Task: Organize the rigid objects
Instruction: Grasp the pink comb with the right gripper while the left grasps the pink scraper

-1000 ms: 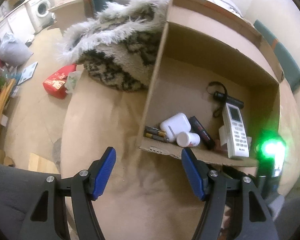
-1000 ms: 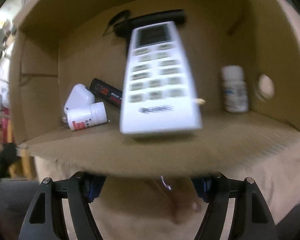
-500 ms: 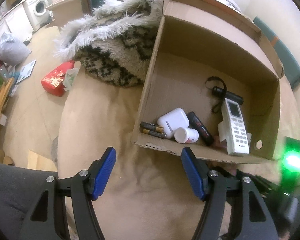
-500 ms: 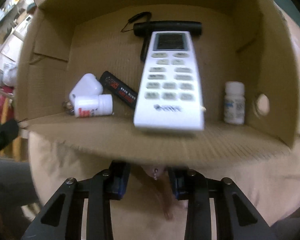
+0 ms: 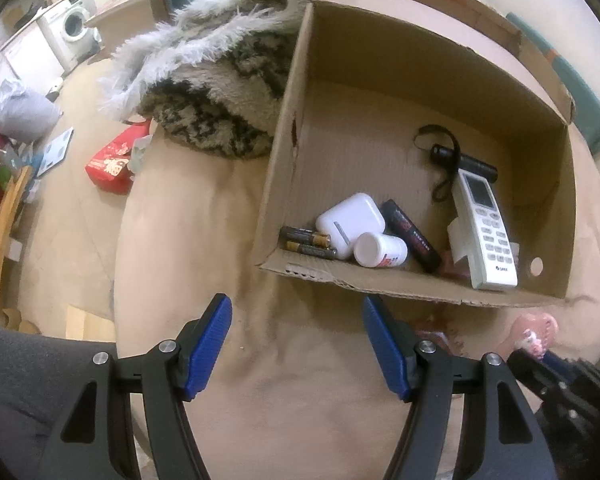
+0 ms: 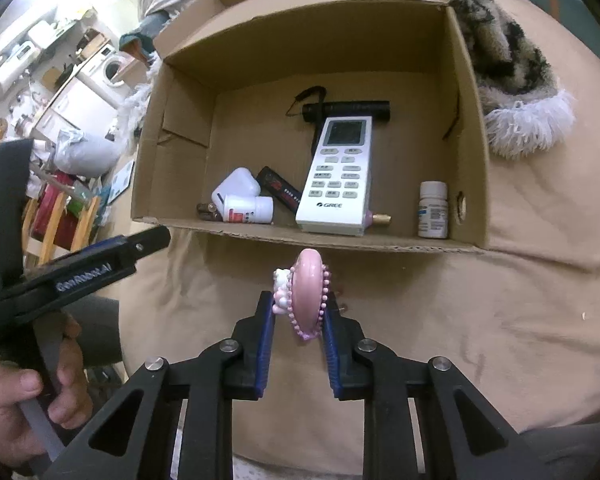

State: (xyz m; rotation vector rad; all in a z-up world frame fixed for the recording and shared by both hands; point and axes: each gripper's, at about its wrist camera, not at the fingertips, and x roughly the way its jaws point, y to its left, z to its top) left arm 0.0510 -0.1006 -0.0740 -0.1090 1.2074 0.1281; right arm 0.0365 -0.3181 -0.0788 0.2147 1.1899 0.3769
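A pink round trinket (image 6: 307, 292) with a bead chain sits upright between the blue pads of my right gripper (image 6: 299, 312), which is shut on it just in front of the cardboard box (image 6: 172, 120). The same pink trinket (image 5: 534, 330) shows at the lower right of the left wrist view. My left gripper (image 5: 296, 344) hangs open over the beige cover, nothing between its fingers. Inside the box lie a white remote (image 6: 338, 172), a black flashlight (image 6: 348, 110), a white case (image 6: 236, 188), a lying pill bottle (image 6: 248, 209), a black-red bar (image 6: 280, 190), batteries (image 5: 306, 240) and an upright pill bottle (image 6: 433, 210).
A furry patterned cushion (image 5: 220, 92) lies against the box's left side. The beige cover (image 5: 204, 240) drops off at its left edge to the floor, with a red packet (image 5: 112, 162) and clutter there. A hand (image 6: 28, 392) holds the left gripper's handle.
My right gripper closed on the pink trinket and rose back from the box front, lifting it. The left gripper stayed open and nearly still.
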